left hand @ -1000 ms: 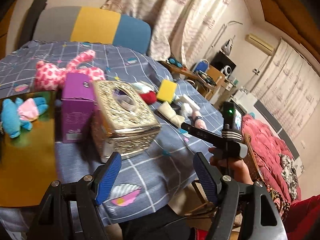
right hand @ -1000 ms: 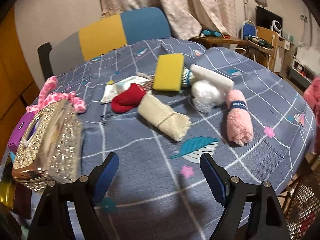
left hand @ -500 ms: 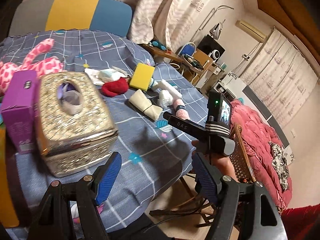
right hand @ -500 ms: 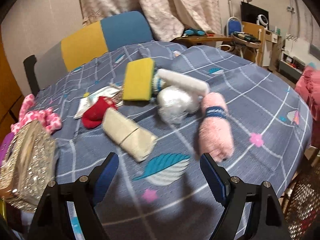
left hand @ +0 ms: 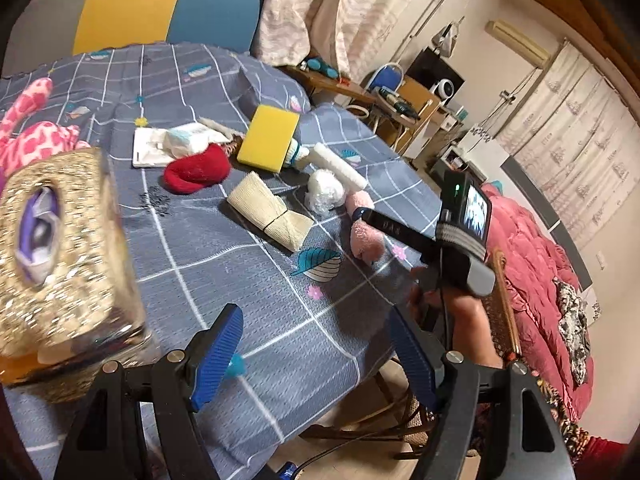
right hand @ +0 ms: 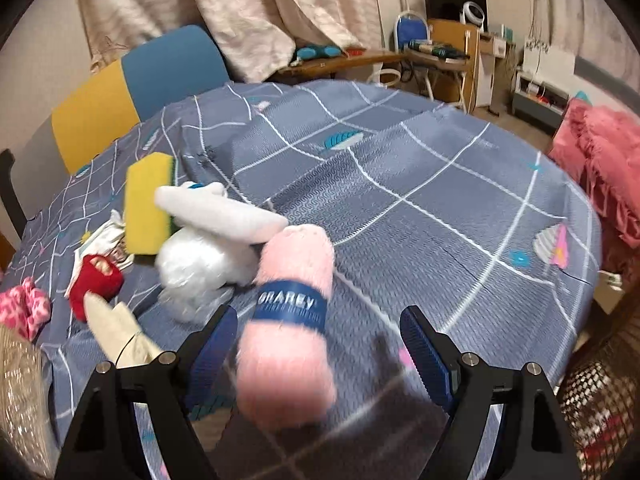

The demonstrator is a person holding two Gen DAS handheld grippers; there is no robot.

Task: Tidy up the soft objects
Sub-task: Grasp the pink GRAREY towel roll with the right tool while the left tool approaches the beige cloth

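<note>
Right tongs (right hand: 316,344): spread wide, holding nothing. The pink roll (right hand: 290,328) with its blue band lies on the worktop (right hand: 440,184) between the two fingers; the left finger (right hand: 212,344) sits just beside it, contact uncertain because of blur, and the right finger stands apart.

Left tongs (left hand: 316,352): spread wide, empty, hovering over the near edge of the worktop.

Remaining soft items cluster toward the middle of the worktop. A white roll (right hand: 220,212) lies across a white wad (right hand: 200,260), both touching the far end of the pink roll. A yellow sponge (left hand: 268,138) sits behind them, a beige roll (left hand: 270,210) to the left of the wad, a red item (left hand: 196,170) further left. A gold tissue box (left hand: 60,248) stands at the left edge, with a pink plush (left hand: 32,132) behind it.
</note>
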